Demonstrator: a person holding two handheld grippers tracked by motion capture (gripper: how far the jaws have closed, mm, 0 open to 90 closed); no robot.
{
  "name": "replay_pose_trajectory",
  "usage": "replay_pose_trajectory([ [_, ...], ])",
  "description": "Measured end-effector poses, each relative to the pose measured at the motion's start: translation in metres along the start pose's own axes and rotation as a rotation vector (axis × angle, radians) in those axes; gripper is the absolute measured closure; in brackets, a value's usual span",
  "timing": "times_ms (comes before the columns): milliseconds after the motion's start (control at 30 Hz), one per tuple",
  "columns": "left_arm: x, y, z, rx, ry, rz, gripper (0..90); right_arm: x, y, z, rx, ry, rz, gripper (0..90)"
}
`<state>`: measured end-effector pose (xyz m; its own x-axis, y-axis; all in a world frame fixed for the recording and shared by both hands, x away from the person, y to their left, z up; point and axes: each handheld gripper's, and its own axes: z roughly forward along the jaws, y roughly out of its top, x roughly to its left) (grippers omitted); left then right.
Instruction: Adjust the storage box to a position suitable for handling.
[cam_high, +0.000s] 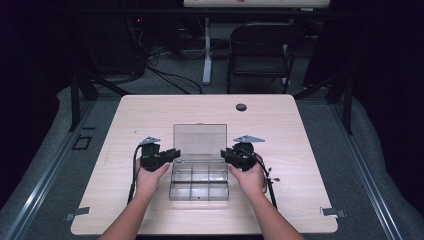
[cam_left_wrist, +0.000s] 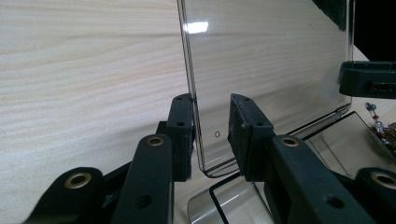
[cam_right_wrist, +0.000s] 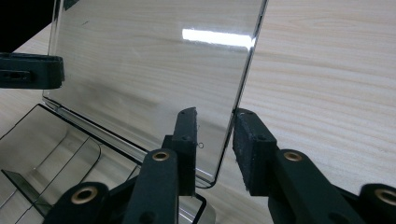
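The left gripper (cam_left_wrist: 211, 135) and right gripper (cam_right_wrist: 214, 147) straddle the clear box's (cam_high: 199, 187) upright lid (cam_high: 200, 141) at its lower corners, jaws loosely apart; thin, slick, brittle plastic, best pinched near the hinge

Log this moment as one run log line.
scene: clear compartment box on table | lid upright | left gripper, right gripper straddle lid's side edges, a gap showing

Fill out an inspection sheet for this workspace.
Surface: pale wood table, grommet hole near far edge.
Job's things: clear compartment box, lid raised upright.
Clutter: nothing seen.
Grippers: left gripper and right gripper each straddle a lid side edge; a gap shows at one pad of each.
Cables: one trails from each gripper; more on the floor.
Surroundings: dark room, folding chair.
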<state>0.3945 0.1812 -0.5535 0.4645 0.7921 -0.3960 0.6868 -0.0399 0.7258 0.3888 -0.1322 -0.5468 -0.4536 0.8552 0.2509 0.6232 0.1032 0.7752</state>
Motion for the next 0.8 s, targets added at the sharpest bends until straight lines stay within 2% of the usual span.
replay_pose_trajectory([
  [400,0.006,0.000,0.002,0.020,-0.028,-0.042,69.6,-0.005,0.000,0.003,0.021,0.019,0.059,69.3],
  [500,0.008,0.000,0.004,0.030,-0.035,-0.062,68.6,-0.006,-0.001,0.004,0.027,0.017,0.068,68.2],
  [533,0.010,-0.001,0.005,0.035,-0.047,-0.091,68.2,-0.007,-0.001,0.005,0.028,0.015,0.066,68.3],
  [567,0.010,-0.001,0.005,0.035,-0.047,-0.091,67.8,-0.007,-0.001,0.005,0.028,0.015,0.066,68.3],
  [600,0.012,-0.001,0.006,0.043,-0.060,-0.109,67.5,-0.007,-0.001,0.005,0.027,0.010,0.063,69.2],
  [700,0.014,-0.001,0.006,0.042,-0.066,-0.116,67.5,-0.007,-0.001,0.006,0.025,0.012,0.067,69.4],
  [800,0.016,-0.001,0.007,0.041,-0.083,-0.137,67.5,-0.013,-0.003,0.007,0.030,0.047,0.137,70.2],
])
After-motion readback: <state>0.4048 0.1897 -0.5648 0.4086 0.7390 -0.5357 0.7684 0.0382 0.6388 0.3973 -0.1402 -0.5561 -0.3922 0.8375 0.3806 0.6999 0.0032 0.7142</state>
